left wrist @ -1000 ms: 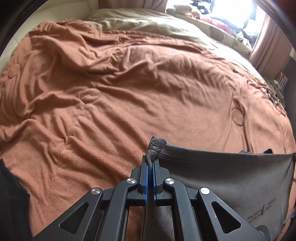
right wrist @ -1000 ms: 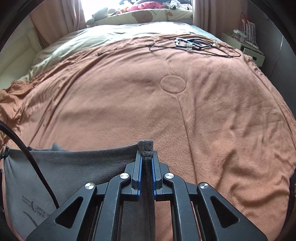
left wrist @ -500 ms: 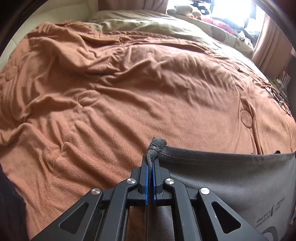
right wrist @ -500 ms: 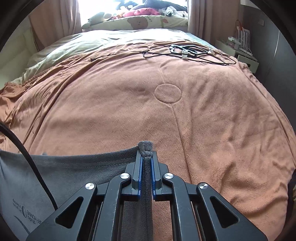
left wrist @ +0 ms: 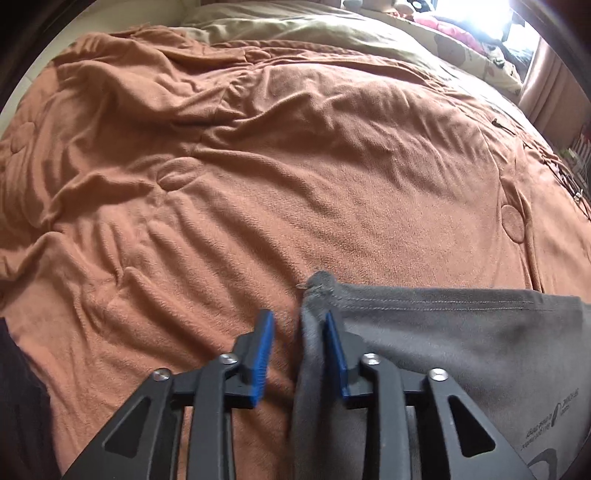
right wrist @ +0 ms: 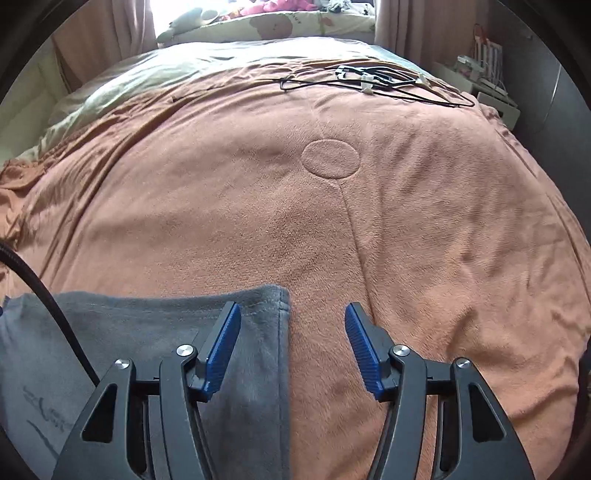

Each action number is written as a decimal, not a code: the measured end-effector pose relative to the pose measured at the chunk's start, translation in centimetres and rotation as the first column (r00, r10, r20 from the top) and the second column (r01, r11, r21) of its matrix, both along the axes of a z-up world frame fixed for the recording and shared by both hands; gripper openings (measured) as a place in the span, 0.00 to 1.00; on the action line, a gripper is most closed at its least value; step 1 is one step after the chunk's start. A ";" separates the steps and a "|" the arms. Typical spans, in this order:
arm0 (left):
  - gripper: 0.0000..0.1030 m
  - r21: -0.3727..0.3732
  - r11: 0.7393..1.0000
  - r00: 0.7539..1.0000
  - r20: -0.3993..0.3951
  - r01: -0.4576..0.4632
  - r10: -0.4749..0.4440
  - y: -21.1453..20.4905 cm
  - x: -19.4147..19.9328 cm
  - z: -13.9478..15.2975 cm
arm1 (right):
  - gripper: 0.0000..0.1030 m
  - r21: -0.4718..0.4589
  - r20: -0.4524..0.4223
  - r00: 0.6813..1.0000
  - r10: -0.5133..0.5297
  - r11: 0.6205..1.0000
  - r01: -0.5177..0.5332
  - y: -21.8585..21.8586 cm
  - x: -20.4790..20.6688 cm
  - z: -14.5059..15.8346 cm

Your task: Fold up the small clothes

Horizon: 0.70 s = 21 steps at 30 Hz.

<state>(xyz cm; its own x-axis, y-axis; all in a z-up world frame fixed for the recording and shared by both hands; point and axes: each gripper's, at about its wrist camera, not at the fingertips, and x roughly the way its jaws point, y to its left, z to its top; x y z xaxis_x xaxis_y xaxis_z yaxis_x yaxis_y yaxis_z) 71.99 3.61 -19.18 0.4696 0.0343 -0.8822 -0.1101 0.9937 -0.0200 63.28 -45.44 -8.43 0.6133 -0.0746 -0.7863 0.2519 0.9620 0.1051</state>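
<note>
A small dark grey garment (left wrist: 461, 339) with a printed logo lies flat on the orange blanket (left wrist: 295, 184). My left gripper (left wrist: 299, 325) is open; the garment's left corner stands bunched between its blue pads, leaning on the right pad. The garment's right corner (right wrist: 258, 332) shows in the right wrist view, lying flat on the blanket. My right gripper (right wrist: 293, 321) is wide open over that corner, its left finger (right wrist: 221, 343) above the cloth.
The orange blanket (right wrist: 369, 221) covers the bed, wrinkled on the left side. Black hangers and cords (right wrist: 373, 79) lie at the far end. Pale bedding and pillows (right wrist: 258, 26) lie by the window. A black cable (right wrist: 44, 299) crosses the garment at the left.
Both grippers were shut on the garment's top corners and holding the edge taut. Both have opened and the edge has dropped onto the blanket.
</note>
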 end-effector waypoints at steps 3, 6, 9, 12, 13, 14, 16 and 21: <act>0.34 -0.030 1.000 1.000 0.010 0.004 -0.003 0.7 -1.1 1.0 | 0.55 -0.002 0.014 0.999 0.038 0.999 -0.038 0.4 -1.7 1.0; 0.34 -0.032 0.999 0.999 0.036 0.021 -0.020 0.5 -2.4 2.3 | 0.55 0.007 0.003 0.996 0.090 0.996 -0.090 0.9 -3.6 1.7; 0.34 -0.037 0.998 0.997 0.044 0.060 -0.058 -0.4 -3.7 3.0 | 0.55 -0.010 -0.014 0.994 0.113 0.994 -0.113 1.6 -5.0 1.9; 0.31 -0.033 0.995 0.994 0.043 0.098 -0.097 -1.5 -4.8 3.4 | 0.41 0.003 -0.023 0.990 0.140 0.990 -0.140 2.2 -6.2 1.9; 0.30 -0.031 0.993 0.992 0.044 0.118 -0.117 -1.9 -5.3 3.4 | 0.38 0.011 -0.032 0.988 0.151 0.989 -0.150 2.3 -6.6 1.7; 0.26 -0.026 0.991 0.991 0.041 0.131 -0.130 -2.1 -5.6 3.4 | 0.34 0.014 -0.038 0.987 0.159 0.987 -0.159 2.2 -6.3 1.9; 0.20 -0.012 0.987 0.987 0.021 0.159 -0.159 -2.7 -5.9 2.9 | 0.29 0.017 -0.060 0.982 0.178 0.984 -0.178 2.5 -6.5 1.1; 0.10 -0.004 0.987 0.986 -0.059 0.158 -0.158 -2.4 -5.8 0.0 | 0.26 -0.017 -0.134 0.976 0.173 0.984 -0.177 2.4 -5.8 -1.3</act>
